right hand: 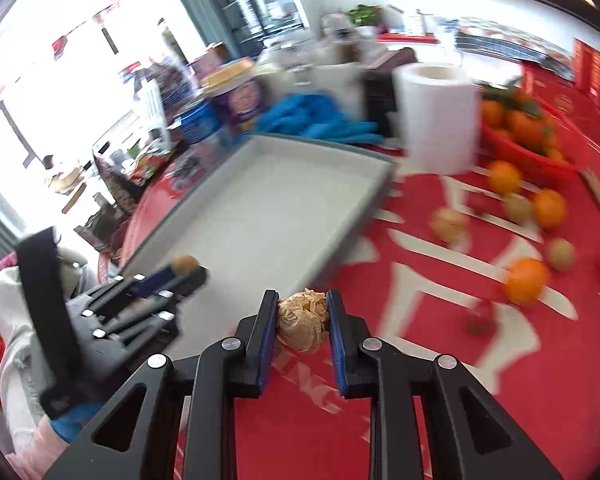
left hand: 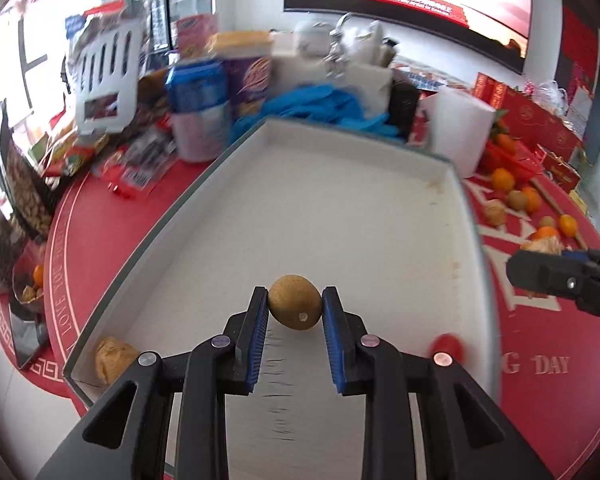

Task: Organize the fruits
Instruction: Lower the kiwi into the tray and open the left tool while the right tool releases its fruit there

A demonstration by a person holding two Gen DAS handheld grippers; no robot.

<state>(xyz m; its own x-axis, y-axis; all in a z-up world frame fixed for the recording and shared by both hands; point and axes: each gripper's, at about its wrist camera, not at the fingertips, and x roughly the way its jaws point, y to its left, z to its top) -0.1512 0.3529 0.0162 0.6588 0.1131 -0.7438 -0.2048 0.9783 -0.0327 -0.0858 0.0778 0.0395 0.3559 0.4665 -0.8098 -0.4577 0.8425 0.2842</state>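
My left gripper (left hand: 295,307) is shut on a small brown kiwi (left hand: 295,307) and holds it above the near part of a shallow white tray (left hand: 340,200). A wrinkled tan fruit (left hand: 114,360) lies in the tray's near left corner. My right gripper (right hand: 302,322) is shut on another wrinkled tan husked fruit (right hand: 302,326) over the red tablecloth, just right of the tray (right hand: 260,200). The left gripper (right hand: 188,272) with its kiwi shows at the left of the right wrist view. Loose oranges (right hand: 526,280), kiwis (right hand: 561,254) and a tan fruit (right hand: 449,224) lie on the cloth to the right.
A red basket of oranges (right hand: 540,148) and a white paper roll (right hand: 436,116) stand behind the loose fruit. Blue gloves (left hand: 320,106), tins and snack packets crowd the far and left sides of the round red table. A small red fruit (left hand: 446,346) lies beside the tray.
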